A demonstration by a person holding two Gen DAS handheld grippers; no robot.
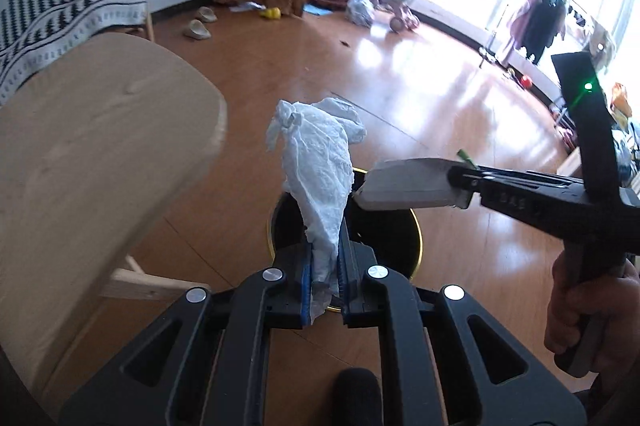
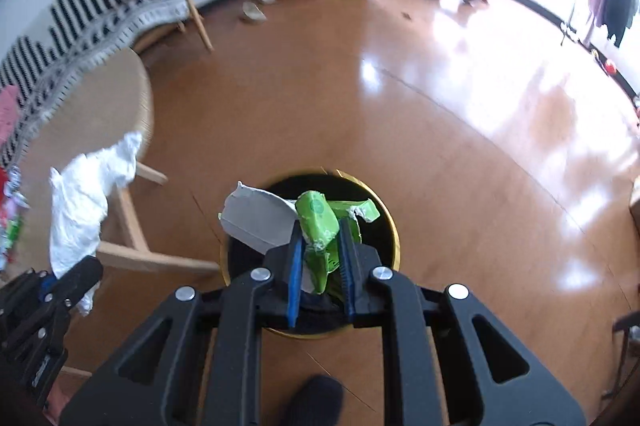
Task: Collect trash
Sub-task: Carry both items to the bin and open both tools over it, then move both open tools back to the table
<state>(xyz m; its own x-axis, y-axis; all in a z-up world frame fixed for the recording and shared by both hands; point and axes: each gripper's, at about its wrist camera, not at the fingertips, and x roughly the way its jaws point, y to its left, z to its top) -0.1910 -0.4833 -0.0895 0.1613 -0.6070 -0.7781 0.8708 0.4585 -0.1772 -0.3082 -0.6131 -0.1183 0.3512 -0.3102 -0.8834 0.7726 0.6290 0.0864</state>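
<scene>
Crumpled white paper tissue (image 1: 316, 178) stands pinched upright in the left gripper (image 1: 325, 266), while the right gripper (image 2: 320, 262) clamps a torn green-and-grey carton (image 2: 316, 222) directly above the gold-rimmed black bin (image 2: 390, 222), nearer the drop.

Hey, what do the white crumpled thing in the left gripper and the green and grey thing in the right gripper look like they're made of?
The white crumpled sheet looks like soft matte tissue paper: fine creases, limp folds. The green and grey flattened carton looks like coated cardboard: stiff panels, a slight sheen, a torn white edge. This stays a guess.
</scene>
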